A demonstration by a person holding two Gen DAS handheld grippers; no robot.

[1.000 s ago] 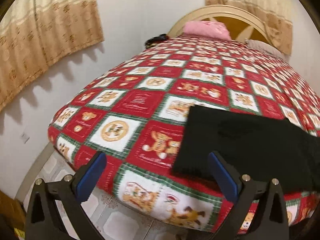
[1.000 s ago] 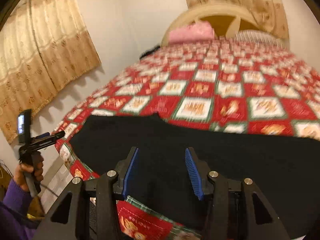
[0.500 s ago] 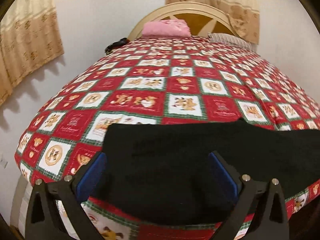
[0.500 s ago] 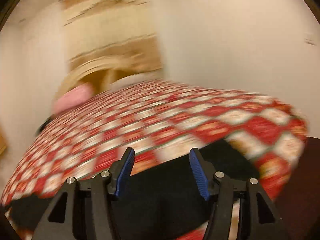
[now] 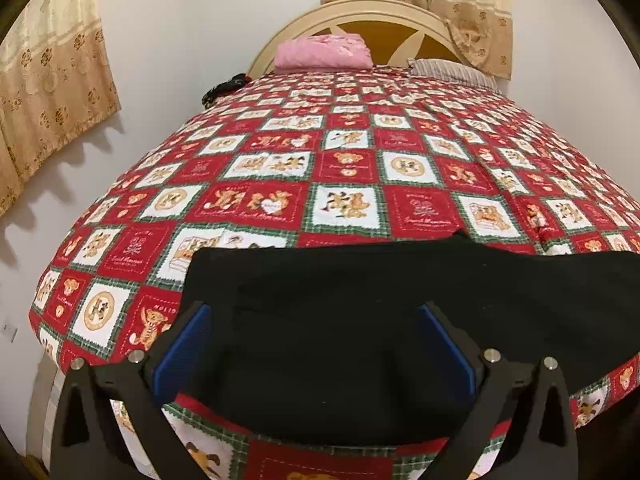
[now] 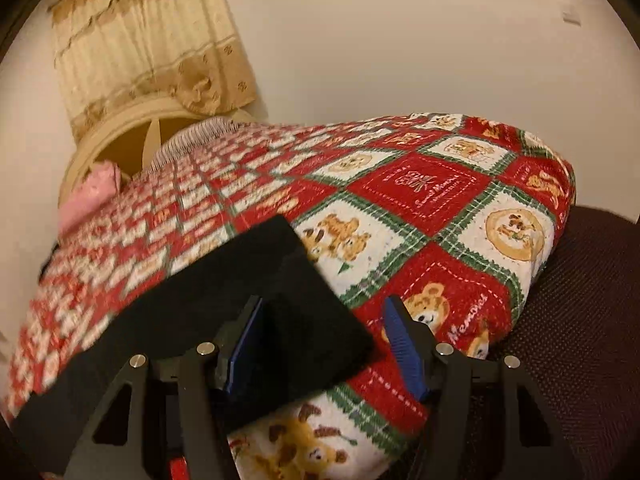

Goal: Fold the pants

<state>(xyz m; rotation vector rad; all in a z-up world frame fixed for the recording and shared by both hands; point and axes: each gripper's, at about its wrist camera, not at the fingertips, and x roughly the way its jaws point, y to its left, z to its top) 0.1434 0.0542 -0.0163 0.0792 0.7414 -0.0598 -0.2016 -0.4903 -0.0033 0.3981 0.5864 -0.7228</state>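
Observation:
Black pants (image 5: 360,312) lie flat across the near edge of a bed with a red, white and green teddy-bear quilt (image 5: 344,168). My left gripper (image 5: 316,344) is open, its blue pads wide apart over the pants' left part, close to the bed's front edge. In the right wrist view the pants' right end (image 6: 256,292) lies near the bed's right corner. My right gripper (image 6: 324,344) is open over that end's corner; its left pad is over the cloth, its right pad over the quilt (image 6: 436,200). Neither holds anything.
A pink folded blanket (image 5: 322,53) and a striped pillow (image 5: 452,70) lie by the cream headboard (image 5: 376,12). Beige curtains (image 5: 48,92) hang on the walls. A dark brown mesh surface (image 6: 580,320) sits beside the bed's right corner.
The left gripper has swung from the bed's left corner to over the pants. The right gripper has swept right along the pants to their right end near the bed corner.

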